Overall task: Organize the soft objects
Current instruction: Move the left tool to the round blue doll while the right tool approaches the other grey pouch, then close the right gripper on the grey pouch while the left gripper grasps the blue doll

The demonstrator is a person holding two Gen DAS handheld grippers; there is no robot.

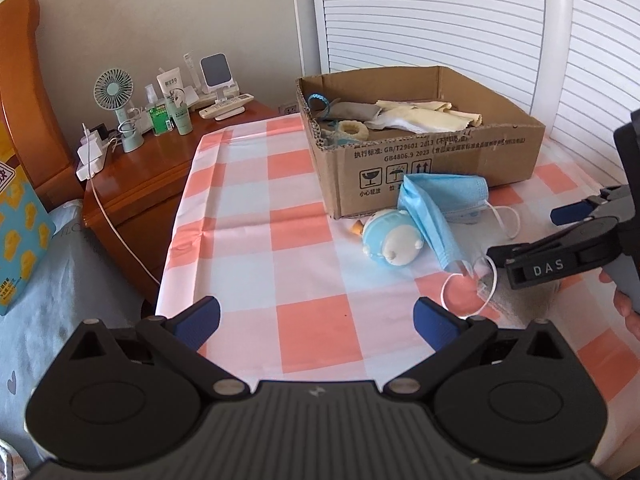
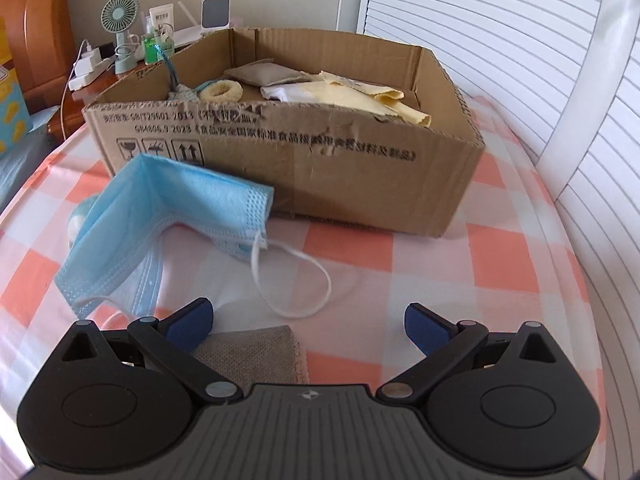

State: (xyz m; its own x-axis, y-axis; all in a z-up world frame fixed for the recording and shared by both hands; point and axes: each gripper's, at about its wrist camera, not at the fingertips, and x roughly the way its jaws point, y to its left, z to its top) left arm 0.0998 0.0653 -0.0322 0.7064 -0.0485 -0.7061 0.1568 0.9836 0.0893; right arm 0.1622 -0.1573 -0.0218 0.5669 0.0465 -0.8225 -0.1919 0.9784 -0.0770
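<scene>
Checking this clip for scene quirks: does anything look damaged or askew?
The cardboard box has a torn, ragged front rim. A blue face mask lies crumpled against that wall, draped over a plush toy. Both grippers are open.

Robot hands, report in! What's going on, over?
Left claw open, empty. Right claw open, above grey cloth. Blue mask and plush toy outside cardboard box. Nothing blocking.

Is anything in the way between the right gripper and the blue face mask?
Nothing visible. The right gripper is open just short of the blue face mask, with only its white ear loop and bare tablecloth between.
</scene>
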